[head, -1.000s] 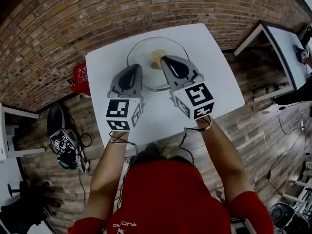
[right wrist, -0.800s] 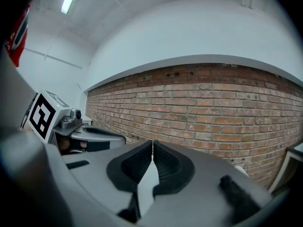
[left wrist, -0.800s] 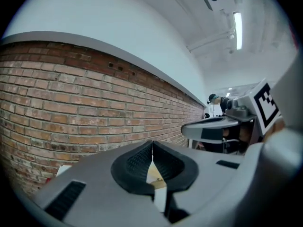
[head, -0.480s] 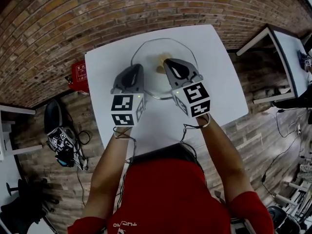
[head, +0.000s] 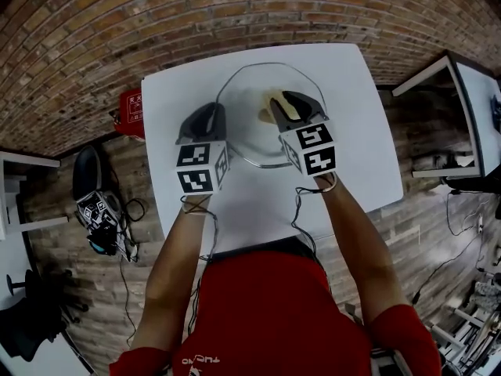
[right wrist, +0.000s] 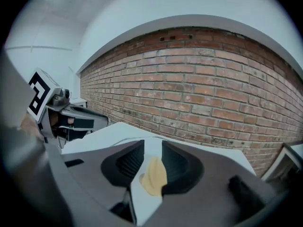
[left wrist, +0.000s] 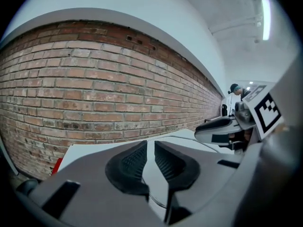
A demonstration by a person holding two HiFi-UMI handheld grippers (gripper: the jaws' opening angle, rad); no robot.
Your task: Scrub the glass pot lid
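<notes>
table (head: 180, 92): white, set against a brick wall (head: 117, 30). The person stands at its near edge with both arms reaching forward over it.

lid (head: 246, 120): glass with a metal rim all round. It lies flat on the table, at the middle and toward the wall side. Judgement: lying flat, it is steady enough to scrub, but glass on a smooth top may slide under a sideways push.

left gripper (head: 211, 112): hovers at the lid's left rim. Its jaws are all but pressed together, with only a sliver of gap and nothing in it. Whether it touches the lid cannot be told. Judgement: it is placed there to brace the rim so the lid stays put while the other side works.

right gripper (head: 290, 100): over the lid's middle, tilted downward. Its jaws have just been opening and now stand spread. The sponge shows in the gap between them, and the pads are not seen pressing on it. Judgement: it is lined up this way to take the sponge.

sponge (right wrist: 154, 176): small and tan, resting on the lid near its centre, in line with the right jaws.

Step in hand, as judged: pick-up of the sponge. Scrubbing is not yet begun. The next move calls for a square close on the sponge without dragging the lid.
</notes>
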